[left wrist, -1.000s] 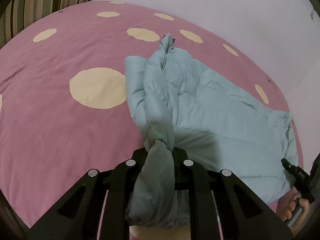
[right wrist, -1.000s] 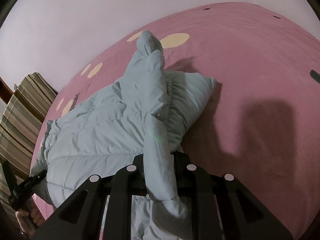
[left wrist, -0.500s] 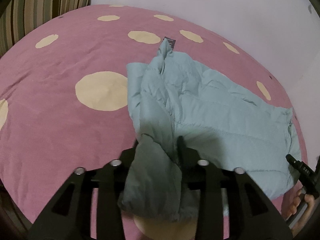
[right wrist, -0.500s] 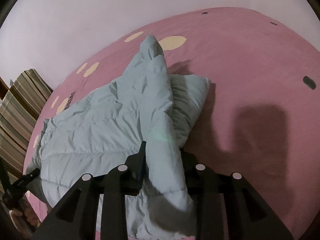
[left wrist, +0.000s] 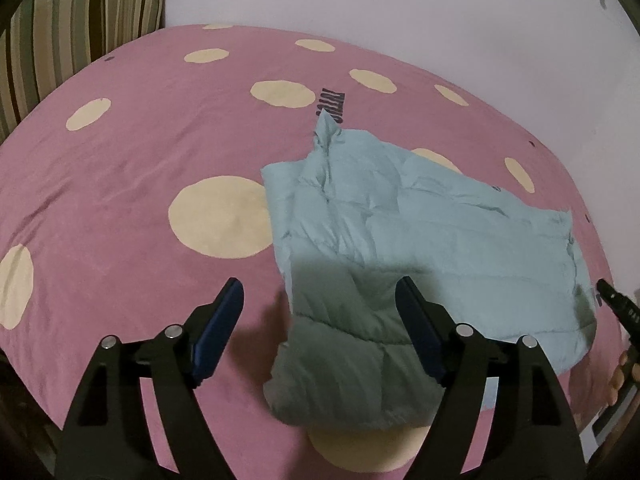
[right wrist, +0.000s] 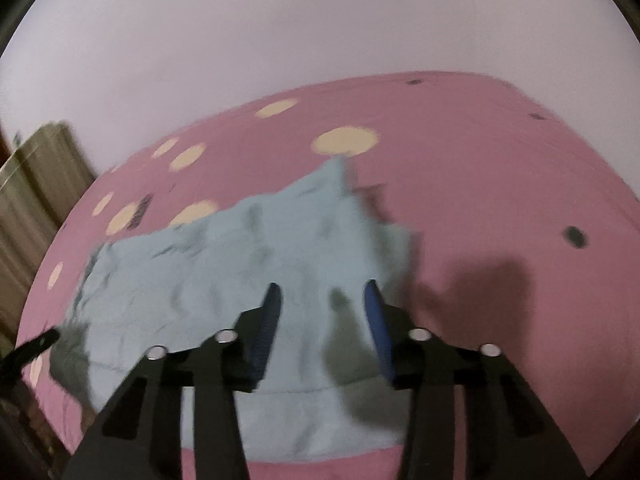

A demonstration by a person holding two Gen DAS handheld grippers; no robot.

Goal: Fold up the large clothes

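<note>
A pale blue puffer jacket lies folded on the pink bedspread with cream dots. My left gripper is open and empty, its jaws wide apart just above the jacket's near left corner. The jacket also shows in the right wrist view, blurred. My right gripper is open and empty above the jacket's near edge. The tip of the right gripper shows at the far right of the left wrist view.
A striped pillow or cushion stands at the bed's far left. A pale wall runs behind the bed. The bedspread reaches to its edge near me in both views.
Both grippers were shut on folds of the jacket and have let go. The jacket has dropped flat on the bed, and both grippers have lifted back with jaws open.
</note>
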